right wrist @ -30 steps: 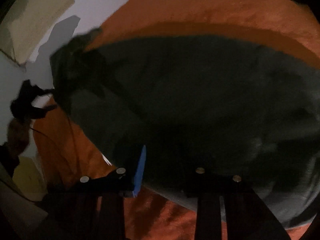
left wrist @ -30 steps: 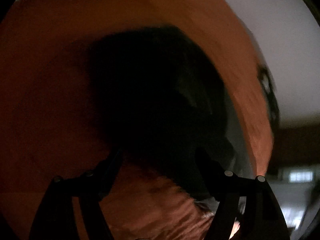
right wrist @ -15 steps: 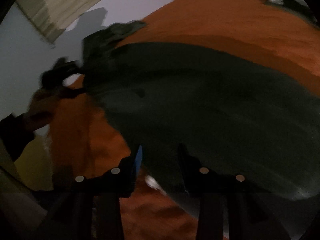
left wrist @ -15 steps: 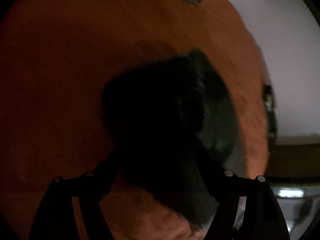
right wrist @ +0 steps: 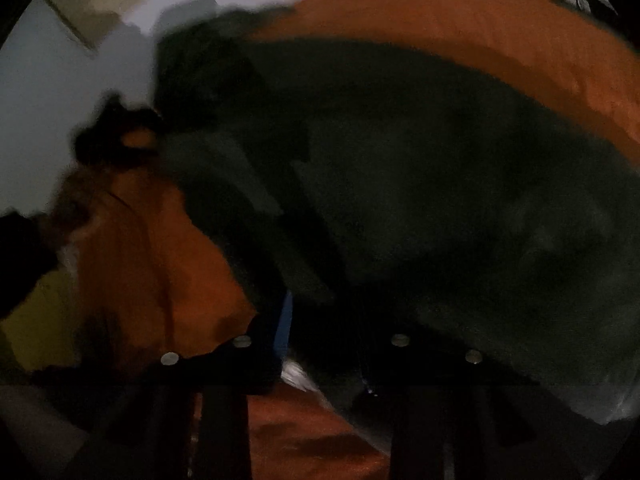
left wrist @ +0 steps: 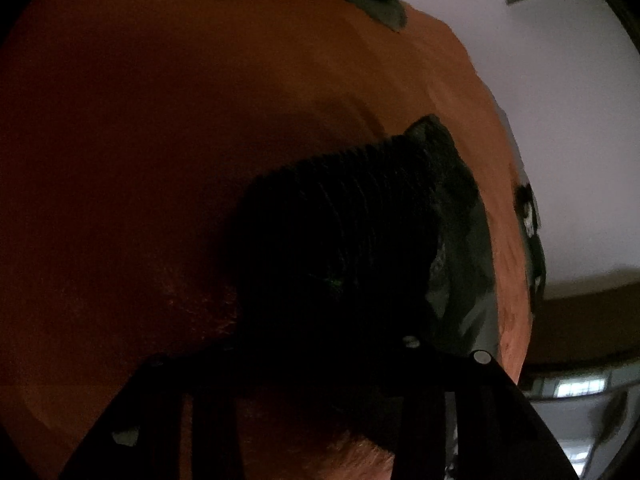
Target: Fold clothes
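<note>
A dark garment [right wrist: 440, 208] lies spread on an orange cover [right wrist: 460, 12], its long axis running from upper left to lower right in the right wrist view. The right gripper [right wrist: 320, 320] is clenched on the garment's near edge, cloth filling the space between its 2 fingers. In the left wrist view, the left gripper [left wrist: 320, 344] grasps a ribbed dark end [left wrist: 344, 216] (very dim here), jaws drawn onto it. Bare orange cover stretches to the left and beyond; a pale wall [left wrist: 560, 120] lies past its right edge.

Dark green garment [right wrist: 440, 200], ribbed dark hem [left wrist: 340, 208], rust-orange cover [left wrist: 160, 120], white wall [left wrist: 560, 120]
</note>
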`<state>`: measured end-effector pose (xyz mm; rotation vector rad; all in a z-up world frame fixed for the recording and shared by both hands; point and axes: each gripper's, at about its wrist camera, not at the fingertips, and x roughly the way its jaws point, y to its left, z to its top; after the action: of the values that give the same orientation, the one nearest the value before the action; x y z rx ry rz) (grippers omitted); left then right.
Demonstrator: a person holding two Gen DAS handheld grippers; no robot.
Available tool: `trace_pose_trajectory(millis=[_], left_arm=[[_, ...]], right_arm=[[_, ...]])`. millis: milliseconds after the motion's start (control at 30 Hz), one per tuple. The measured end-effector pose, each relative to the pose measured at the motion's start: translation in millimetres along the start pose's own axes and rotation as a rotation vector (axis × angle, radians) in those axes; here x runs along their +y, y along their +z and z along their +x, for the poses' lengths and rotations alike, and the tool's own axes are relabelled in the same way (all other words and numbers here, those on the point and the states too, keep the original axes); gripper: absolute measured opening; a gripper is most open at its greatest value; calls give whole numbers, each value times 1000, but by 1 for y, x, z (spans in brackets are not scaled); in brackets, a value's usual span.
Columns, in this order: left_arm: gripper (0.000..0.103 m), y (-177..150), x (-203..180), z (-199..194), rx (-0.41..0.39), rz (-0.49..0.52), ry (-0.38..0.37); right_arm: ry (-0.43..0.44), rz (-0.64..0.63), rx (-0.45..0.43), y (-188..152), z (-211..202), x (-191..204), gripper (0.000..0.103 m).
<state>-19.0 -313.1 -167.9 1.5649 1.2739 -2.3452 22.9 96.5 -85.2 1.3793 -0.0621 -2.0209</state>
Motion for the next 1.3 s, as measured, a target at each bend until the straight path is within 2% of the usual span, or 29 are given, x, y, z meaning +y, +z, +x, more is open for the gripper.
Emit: trace_pose_trajectory(millis=[100, 167, 200, 267, 333, 400, 467, 533, 600, 633, 667, 733, 800, 867, 933, 967, 1000, 1033, 1067, 1100, 1167, 1200, 1300], left_arm=[[41, 0, 1, -5, 10, 29, -11], [41, 2, -5, -13, 21, 28, 5], [41, 3, -7, -17, 28, 24, 13], [41, 14, 11, -45, 54, -83, 35], [41, 12, 6, -67, 55, -174, 25], [42, 13, -17, -94, 17, -180, 26], [49, 20, -53, -113, -23, -73, 109], [69, 41, -79, -112, -31, 23, 117], [70, 82, -111, -92, -30, 120, 154], [75, 102, -122, -77, -20, 156, 150], [76, 119, -126, -58, 37, 216, 141], [76, 136, -131, -22, 148, 292, 180], [76, 142, -127, 15, 213, 363, 306], [74, 142, -122, 36, 232, 388, 318], [55, 139, -123, 39, 187, 378, 299], [51, 135, -115, 30, 142, 364, 307], [43, 130, -108, 21, 95, 349, 316], [19, 128, -109, 11, 34, 317, 324], [14, 125, -109, 2, -24, 285, 330], [14, 128, -114, 1, -46, 269, 320], [14, 131, -117, 1, -67, 315, 345], [14, 133, -116, 8, -57, 354, 368], [18, 132, -121, 3, -52, 367, 399]], right_arm=[[-30, -49, 7, 10, 11, 6, 29], [-86, -39, 93, 5, 39, -2, 28], [-84, -37, 69, 2, 39, -5, 28], [-84, -43, 58, 1, 37, -6, 28], [-76, -29, 56, 2, 37, -8, 28], [-69, -26, 54, 2, 36, -12, 28], [-58, -13, 56, 4, 35, -17, 28], [-48, 9, 60, 0, 43, -17, 28], [-47, 3, 64, 0, 44, -17, 28], [-47, -2, 66, 1, 44, -17, 28], [-47, -3, 67, 2, 44, -17, 28], [-44, 3, 69, 4, 42, -19, 28], [-44, 7, 67, 3, 40, -22, 28], [-48, 4, 63, 1, 42, -19, 28], [-53, 0, 60, -2, 38, -19, 28], [-52, 3, 59, -5, 34, -20, 28], [-48, 10, 58, -6, 36, -18, 28], [-43, 21, 56, -6, 35, -20, 28], [-37, 33, 53, -7, 34, -24, 28], [-34, 39, 52, -8, 34, -25, 28], [-32, 42, 51, -8, 34, -23, 28], [-32, 38, 51, -7, 34, -23, 28], [-27, 29, 54, -6, 34, -25, 28]])
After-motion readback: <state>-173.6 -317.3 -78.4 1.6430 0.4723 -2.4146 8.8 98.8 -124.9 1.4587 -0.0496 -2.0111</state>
